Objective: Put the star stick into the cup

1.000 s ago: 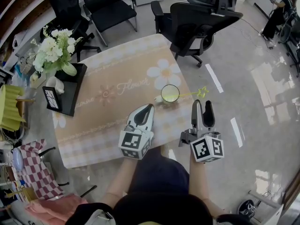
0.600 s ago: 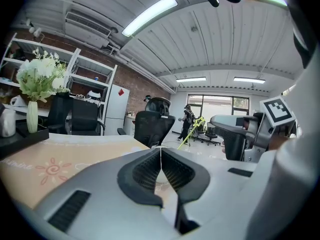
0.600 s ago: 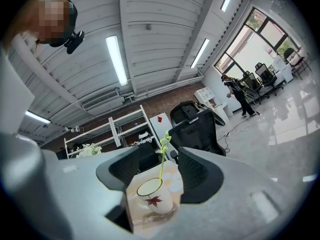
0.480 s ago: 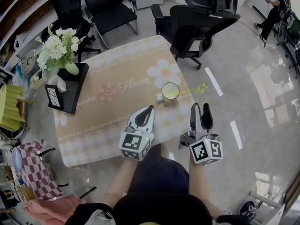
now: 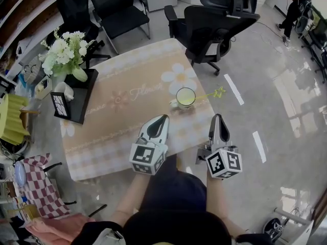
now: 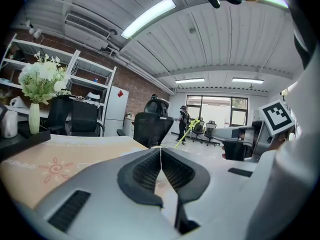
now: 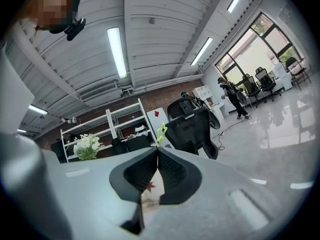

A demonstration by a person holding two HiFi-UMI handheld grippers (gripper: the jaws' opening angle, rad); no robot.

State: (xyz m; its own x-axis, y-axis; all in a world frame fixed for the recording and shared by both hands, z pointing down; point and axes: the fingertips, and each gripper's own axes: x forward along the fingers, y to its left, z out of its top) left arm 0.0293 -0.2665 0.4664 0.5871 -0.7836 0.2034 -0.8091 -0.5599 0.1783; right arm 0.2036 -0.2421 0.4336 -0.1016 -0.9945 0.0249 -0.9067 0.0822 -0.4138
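Note:
A white cup (image 5: 185, 97) with yellow-green inside stands near the right edge of the beige flower-print table (image 5: 122, 111). The yellow-green star stick (image 5: 213, 93) leans out of it to the right, its star past the table edge. My left gripper (image 5: 158, 121) hovers shut over the table's near edge, short of the cup. My right gripper (image 5: 217, 119) is shut with nothing between its jaws, just off the table's right corner, below the star. The stick (image 6: 187, 132) shows far ahead in the left gripper view, beyond the shut left gripper (image 6: 160, 149). Its star (image 7: 161, 132) peeks above the shut right gripper (image 7: 157, 150).
A vase of white flowers (image 5: 64, 55) and a small framed card (image 5: 59, 105) sit on a black tray (image 5: 80, 102) at the table's left. Black office chairs (image 5: 217, 22) stand beyond the table. A checked cloth (image 5: 38, 180) lies at the lower left. Glossy floor lies to the right.
The right gripper's jaws have gone from wide open to shut, with nothing caught in them. Both grippers otherwise stay about where they were; the cup and stick have not moved.

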